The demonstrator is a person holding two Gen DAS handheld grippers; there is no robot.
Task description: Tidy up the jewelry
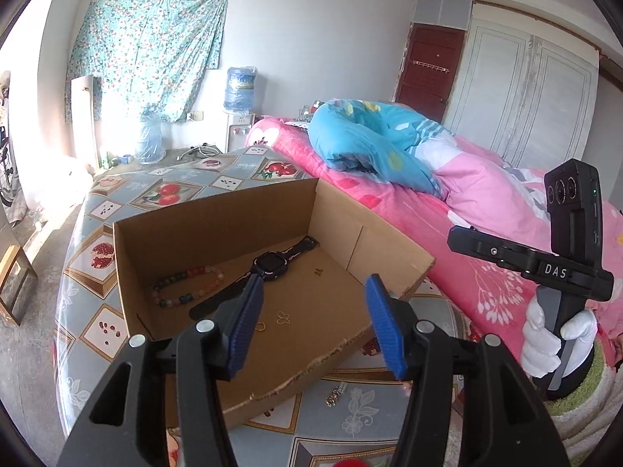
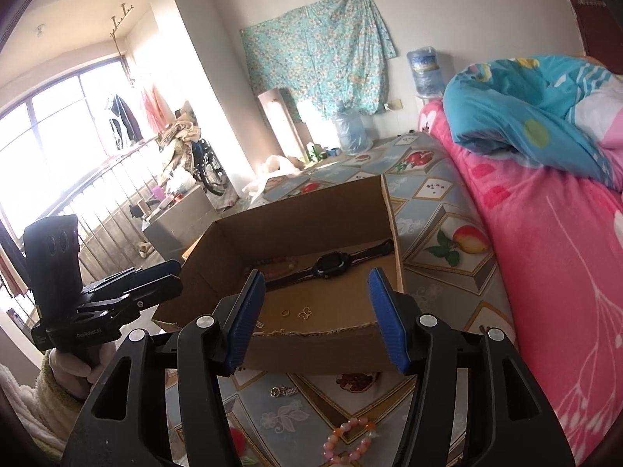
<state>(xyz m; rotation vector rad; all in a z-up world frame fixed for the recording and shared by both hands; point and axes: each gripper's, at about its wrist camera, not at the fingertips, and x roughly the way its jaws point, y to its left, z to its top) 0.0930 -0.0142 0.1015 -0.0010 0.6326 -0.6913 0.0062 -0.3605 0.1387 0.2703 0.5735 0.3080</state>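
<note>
The cardboard box (image 1: 249,241) is sitting on the counter (image 1: 117,210), which is wearing a fruit-patterned cloth, and it is serving here as the landmark; its near wall is lying folded flat toward the cameras, its torn edge facing them. Inside the box, a black watch (image 1: 268,262) is lying across the floor toward the back wall; a multicoloured bead bracelet (image 1: 189,286) is lying beside it in the left corner; a small gold ring (image 1: 260,326) and a gold clover charm (image 1: 283,317) are resting near the open front; a tiny gold piece (image 1: 318,271) is showing right of the watch, only in the left wrist view.

The left gripper (image 1: 311,323) is hanging in front of the box with its blue fingers (image 1: 245,327) spread apart and nothing between them; the right gripper (image 2: 317,319) is doing the same, its fingers (image 2: 385,319) parted and empty.

The right wrist view alone is showing a pink bead bracelet (image 2: 348,441) on the counter well in front of the box, and a small silver piece (image 2: 284,391) just before the flattened wall; the left wrist view is catching that silver piece (image 1: 335,394) too, but not the pink beads. Each view is showing the other gripper held in a white-gloved hand (image 1: 545,346).

Right of the box, the pink bed (image 2: 545,233) is running close along the counter edge; left of the box the counter is dropping off to the floor; behind the box the cloth is lying bare.
</note>
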